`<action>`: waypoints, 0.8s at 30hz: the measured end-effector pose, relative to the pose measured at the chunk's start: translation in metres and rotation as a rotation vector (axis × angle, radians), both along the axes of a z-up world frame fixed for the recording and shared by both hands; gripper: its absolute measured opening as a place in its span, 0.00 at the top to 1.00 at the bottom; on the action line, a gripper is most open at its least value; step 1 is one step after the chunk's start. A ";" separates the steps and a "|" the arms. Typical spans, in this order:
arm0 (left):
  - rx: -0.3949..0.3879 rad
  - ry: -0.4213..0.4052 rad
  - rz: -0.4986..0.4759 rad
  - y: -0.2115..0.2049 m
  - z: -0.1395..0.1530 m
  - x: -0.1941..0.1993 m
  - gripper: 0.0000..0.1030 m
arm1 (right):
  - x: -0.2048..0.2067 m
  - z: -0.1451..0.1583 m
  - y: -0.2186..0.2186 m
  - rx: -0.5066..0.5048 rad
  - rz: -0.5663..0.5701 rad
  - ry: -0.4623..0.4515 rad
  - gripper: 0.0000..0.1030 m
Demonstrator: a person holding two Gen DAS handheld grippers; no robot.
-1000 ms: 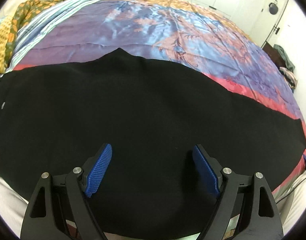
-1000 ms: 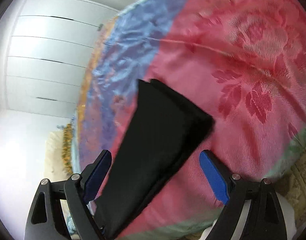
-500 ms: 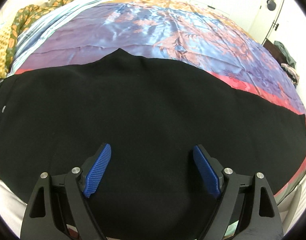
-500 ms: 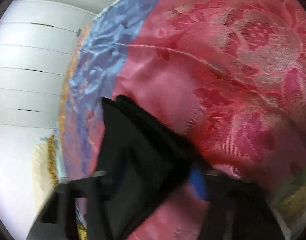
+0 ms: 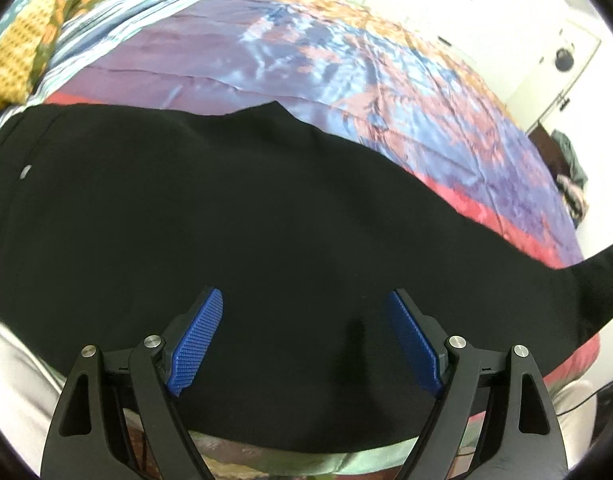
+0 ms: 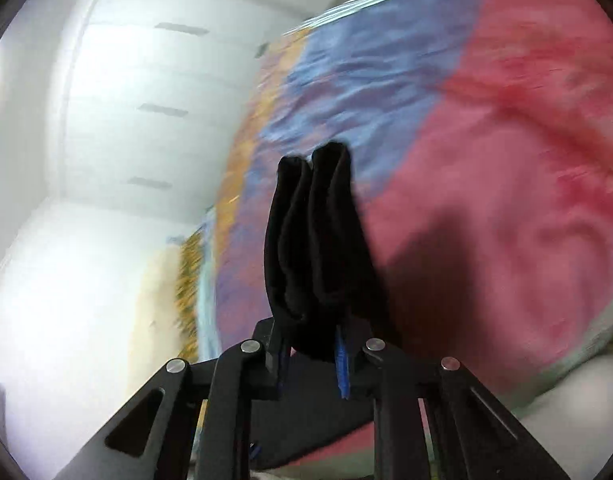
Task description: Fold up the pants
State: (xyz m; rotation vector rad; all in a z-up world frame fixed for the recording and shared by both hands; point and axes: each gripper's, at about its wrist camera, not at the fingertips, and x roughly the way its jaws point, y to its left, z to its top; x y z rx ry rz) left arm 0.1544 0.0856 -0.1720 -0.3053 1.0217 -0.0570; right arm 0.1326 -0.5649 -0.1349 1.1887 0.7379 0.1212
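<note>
Black pants (image 5: 226,216) lie flat across the near side of the bed, waist to the left, legs running right. My left gripper (image 5: 306,328) is open, its blue pads just above the cloth near the front edge, holding nothing. At the far right of the left wrist view the leg end (image 5: 602,280) is lifted off the bed. My right gripper (image 6: 312,344) is shut on the bunched leg ends of the pants (image 6: 310,232), which stick up between its fingers above the bedspread.
The bed has a shiny floral bedspread, pink near the front (image 6: 506,200) and blue and purple further back (image 5: 306,64). A yellow-green patterned blanket (image 5: 22,44) lies at the far left. White wardrobe doors (image 6: 138,112) and a door (image 5: 562,60) stand beyond the bed.
My right gripper has closed on the leg ends and lifted them off the bedspread. The left gripper has stayed open over the pants, shifting only slightly.
</note>
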 end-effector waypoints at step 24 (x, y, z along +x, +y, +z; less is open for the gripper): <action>-0.213 -0.063 0.155 0.075 0.019 -0.025 0.17 | 0.009 -0.043 0.469 -0.779 0.921 -0.220 0.20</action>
